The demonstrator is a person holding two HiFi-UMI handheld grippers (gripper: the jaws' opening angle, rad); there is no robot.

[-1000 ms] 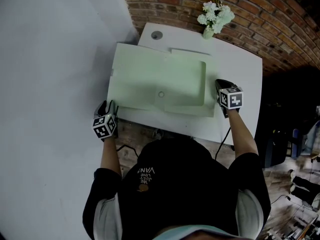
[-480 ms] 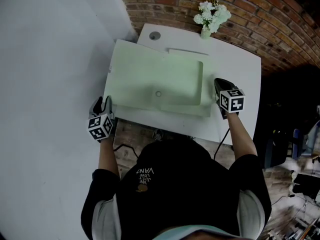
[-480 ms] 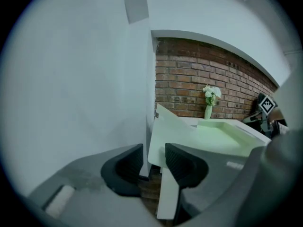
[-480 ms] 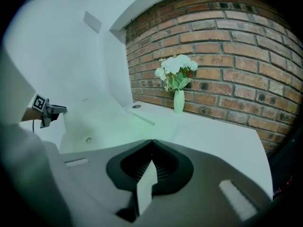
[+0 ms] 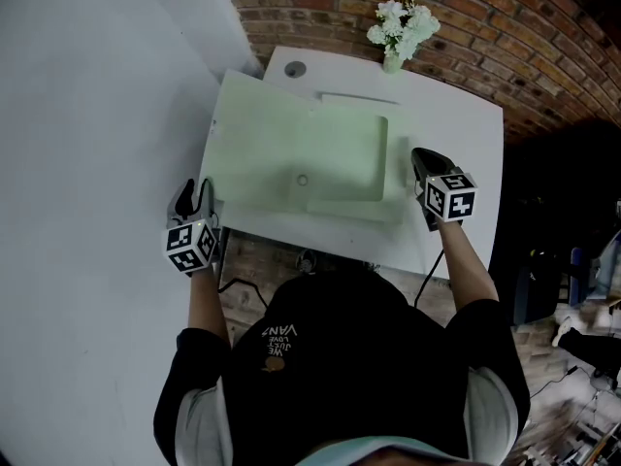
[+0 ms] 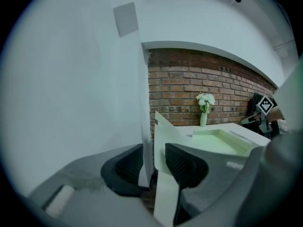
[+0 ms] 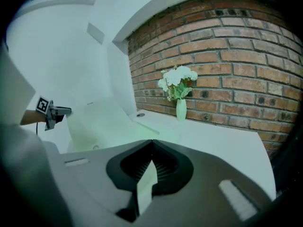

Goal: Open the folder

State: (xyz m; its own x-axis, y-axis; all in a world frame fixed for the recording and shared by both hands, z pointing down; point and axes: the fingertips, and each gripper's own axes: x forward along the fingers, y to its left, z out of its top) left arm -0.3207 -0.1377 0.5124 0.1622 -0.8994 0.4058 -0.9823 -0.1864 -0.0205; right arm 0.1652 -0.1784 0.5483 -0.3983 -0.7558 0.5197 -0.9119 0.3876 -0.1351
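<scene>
The folder [image 5: 340,158] is pale green and lies on the white table [image 5: 456,163], on the near side of the flower vase [image 5: 393,61]. Its cover [image 5: 257,149] stands raised off the tabletop on the side away from the vase. The left gripper [image 5: 194,194] pinches the cover's near corner, the point of the folder farthest from the vase. The right gripper [image 5: 419,156] is clamped on the folder's edge nearly straight in front of the vase.

No brand or label can be read on the folder. A small dark mark near the cover's top corner, seen only in the left gripper view, is too small to read. The person's dark top [image 5: 330,357] carries small upside-down print; "LOVE" can be made out, the rest not with certainty.

Only the head view shows the whole folder and a small round stud [image 5: 302,179] on it. The left gripper view shows the cover [image 6: 163,129] passing upright between the left gripper's [image 6: 154,148] dark ribbed pads. It also shows the vase [image 6: 203,118] against the brick wall [image 6: 189,89]. The right gripper view shows the right gripper's [image 7: 152,142] tips meeting over a thin pale sheet, and a round hole [image 7: 140,114] in the table beside the vase [image 7: 181,109].
</scene>
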